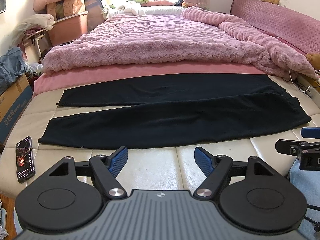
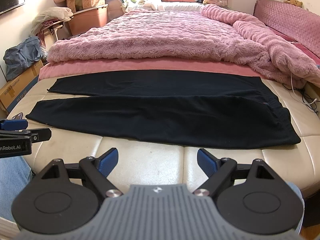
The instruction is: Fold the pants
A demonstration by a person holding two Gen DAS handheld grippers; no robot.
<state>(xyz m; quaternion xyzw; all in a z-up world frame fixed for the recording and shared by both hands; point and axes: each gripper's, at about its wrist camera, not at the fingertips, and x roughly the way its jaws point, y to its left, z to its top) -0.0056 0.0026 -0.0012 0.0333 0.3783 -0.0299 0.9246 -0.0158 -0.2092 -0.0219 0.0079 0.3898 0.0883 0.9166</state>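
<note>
Black pants (image 1: 152,112) spread flat across cream mattress (image 1: 152,166), legs left, waist right, left gripper (image 1: 161,160) and right gripper (image 2: 158,161) both spread wide, empty, short of near hem, phone (image 1: 25,159) far left.

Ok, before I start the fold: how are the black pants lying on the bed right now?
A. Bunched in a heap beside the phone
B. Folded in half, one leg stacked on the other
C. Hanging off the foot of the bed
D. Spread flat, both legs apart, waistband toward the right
D: the pants lie flat on the cream mattress, the two legs split by a gap on the left and the waistband on the right, below the pink blanket.
</note>
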